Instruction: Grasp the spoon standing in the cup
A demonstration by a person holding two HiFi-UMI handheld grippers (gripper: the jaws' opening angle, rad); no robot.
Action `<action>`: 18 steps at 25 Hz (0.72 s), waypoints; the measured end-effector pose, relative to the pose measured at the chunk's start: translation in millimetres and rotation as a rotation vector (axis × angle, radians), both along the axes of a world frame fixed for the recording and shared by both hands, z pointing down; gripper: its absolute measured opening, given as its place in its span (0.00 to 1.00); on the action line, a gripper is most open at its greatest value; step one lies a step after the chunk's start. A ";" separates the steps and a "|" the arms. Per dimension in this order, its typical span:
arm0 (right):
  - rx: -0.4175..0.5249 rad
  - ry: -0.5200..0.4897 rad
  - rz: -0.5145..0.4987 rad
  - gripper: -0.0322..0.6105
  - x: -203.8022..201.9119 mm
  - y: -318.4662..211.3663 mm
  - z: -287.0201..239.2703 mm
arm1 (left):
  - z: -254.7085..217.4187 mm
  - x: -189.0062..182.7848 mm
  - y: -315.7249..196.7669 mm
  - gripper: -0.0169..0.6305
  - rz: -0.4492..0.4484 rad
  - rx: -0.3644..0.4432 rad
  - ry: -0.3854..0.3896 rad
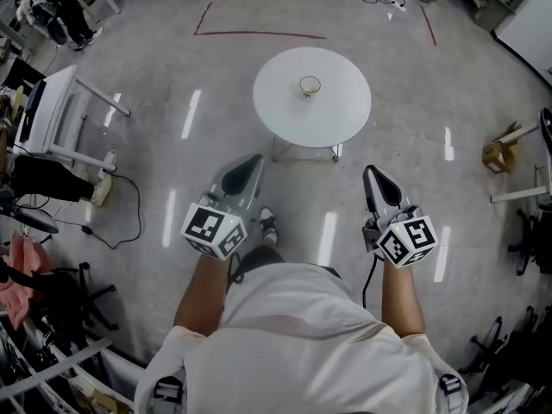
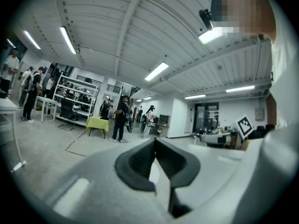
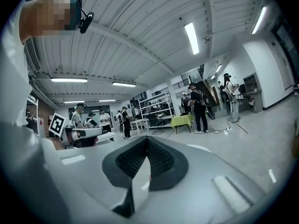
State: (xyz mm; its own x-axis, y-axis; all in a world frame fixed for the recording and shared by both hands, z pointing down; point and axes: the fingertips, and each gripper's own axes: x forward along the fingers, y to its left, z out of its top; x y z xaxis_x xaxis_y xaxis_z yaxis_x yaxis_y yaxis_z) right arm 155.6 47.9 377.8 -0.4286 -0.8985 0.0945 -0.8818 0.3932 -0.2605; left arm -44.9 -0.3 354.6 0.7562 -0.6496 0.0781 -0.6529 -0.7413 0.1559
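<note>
- A white metal-framed desk [image 1: 53,102] stood at the far left edge of the grey polished floor [image 1: 172,76].
- The person's bare left forearm [image 1: 203,285] reached forward and down from a white short-sleeved shirt [image 1: 297,335], elbow bent close to the body.
- The left gripper [image 1: 252,160], grey with a black-and-white marker cube [image 1: 213,229] at its rear, pointed ahead and slightly inward toward the table, held over the floor and well short of it.
- In the left gripper view the left gripper [image 2: 155,139] had its dark ribbed pads [image 2: 140,160] meeting at the tips, with nothing between them.
- A round white pedestal table [image 1: 276,110] stood straight ahead, between the lines of the two grippers.
- A small pale cup [image 1: 310,85] sat near the table's centre, well apart from both grippers; the spoon in it was too small to make out.
- The right gripper [image 1: 373,172], with its own marker cube [image 1: 405,241], was held level with the left one and pointed forward, the right forearm [image 1: 398,293] bent the same way.
- In the right gripper view the right gripper [image 3: 146,138] also had its tips together and held nothing.
- A small wooden stand [image 1: 500,152] stood on the floor at the far right.
</note>
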 end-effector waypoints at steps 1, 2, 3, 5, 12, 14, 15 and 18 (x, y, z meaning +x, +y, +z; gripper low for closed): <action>-0.004 0.005 0.006 0.05 -6.4 -19.5 -1.4 | 0.3 -6.0 -19.7 0.03 0.005 -0.004 -0.003; -0.009 0.009 0.011 0.05 -13.8 -39.1 -2.6 | 0.6 -12.9 -39.8 0.03 0.012 -0.009 -0.005; -0.014 0.012 0.016 0.05 -21.8 -58.6 -3.3 | 0.6 -20.3 -59.6 0.03 0.019 -0.013 -0.006; -0.023 0.018 0.023 0.05 -38.0 -95.8 -3.2 | 0.4 -35.8 -97.7 0.03 0.036 -0.022 -0.002; -0.035 0.053 0.070 0.05 -62.2 -192.7 -5.0 | 8.9 -63.2 -200.0 0.03 0.071 -0.033 -0.014; -0.038 0.071 0.075 0.05 -64.8 -210.6 -4.6 | 9.7 -67.3 -217.1 0.03 0.070 -0.033 -0.012; -0.043 0.082 0.074 0.05 -66.8 -217.7 -4.3 | 10.1 -69.4 -223.6 0.03 0.067 -0.035 -0.008; -0.053 0.114 0.064 0.05 -66.2 -238.2 0.5 | 13.7 -68.5 -239.8 0.03 0.058 -0.046 0.008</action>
